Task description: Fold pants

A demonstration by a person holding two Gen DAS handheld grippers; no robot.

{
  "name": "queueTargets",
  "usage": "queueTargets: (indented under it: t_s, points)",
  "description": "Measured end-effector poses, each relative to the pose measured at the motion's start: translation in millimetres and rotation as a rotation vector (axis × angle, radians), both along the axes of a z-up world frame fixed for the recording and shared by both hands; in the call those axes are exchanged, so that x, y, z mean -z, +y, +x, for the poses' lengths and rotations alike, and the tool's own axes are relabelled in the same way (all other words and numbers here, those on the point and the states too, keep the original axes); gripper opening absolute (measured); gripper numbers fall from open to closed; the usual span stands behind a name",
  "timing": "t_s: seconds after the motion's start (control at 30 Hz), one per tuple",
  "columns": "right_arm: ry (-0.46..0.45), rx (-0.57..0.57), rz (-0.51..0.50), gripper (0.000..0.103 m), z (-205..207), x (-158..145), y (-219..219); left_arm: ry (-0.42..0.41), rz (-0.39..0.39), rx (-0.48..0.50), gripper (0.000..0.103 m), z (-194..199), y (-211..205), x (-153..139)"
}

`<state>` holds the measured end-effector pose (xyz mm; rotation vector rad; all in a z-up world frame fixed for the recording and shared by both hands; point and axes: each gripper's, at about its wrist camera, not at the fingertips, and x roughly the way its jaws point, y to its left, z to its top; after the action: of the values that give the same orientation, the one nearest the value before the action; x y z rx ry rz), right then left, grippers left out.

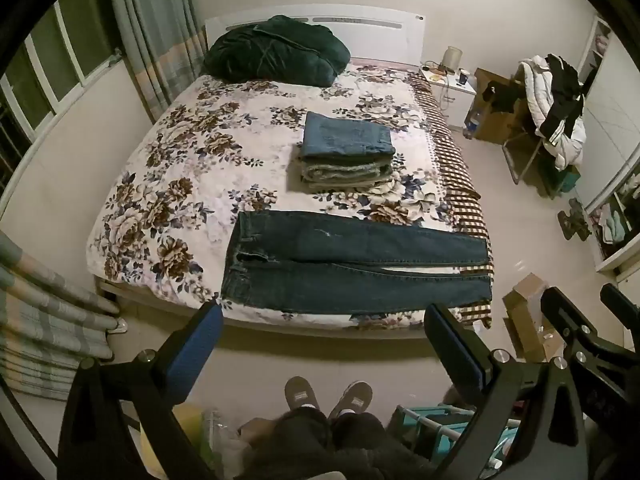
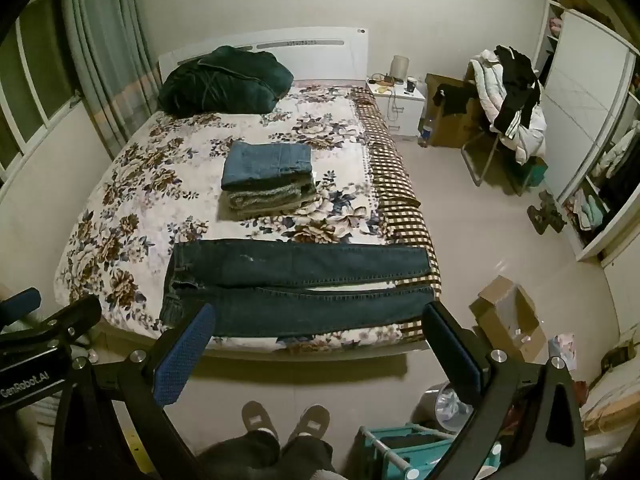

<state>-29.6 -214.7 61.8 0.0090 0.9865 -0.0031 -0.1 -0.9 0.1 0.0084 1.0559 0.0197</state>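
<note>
Dark blue jeans (image 1: 352, 268) spread flat across the near edge of the bed (image 1: 168, 184), waistband to the left, legs side by side reaching to the right. Behind them, mid-bed, a stack of folded pants (image 1: 346, 152). Left gripper (image 1: 324, 340) and right gripper (image 2: 320, 340) both raised short of the bed, fingers wide apart, holding nothing.
</note>
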Motion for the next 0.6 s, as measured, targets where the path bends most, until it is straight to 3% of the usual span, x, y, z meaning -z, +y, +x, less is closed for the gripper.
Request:
queueTargets:
  t_s: [0.6]
  points:
    - [-0.002,-0.001,0.006,0.103,-1,-4,3,0.001,-0.018,-0.006,0.103,-3,5,-5]
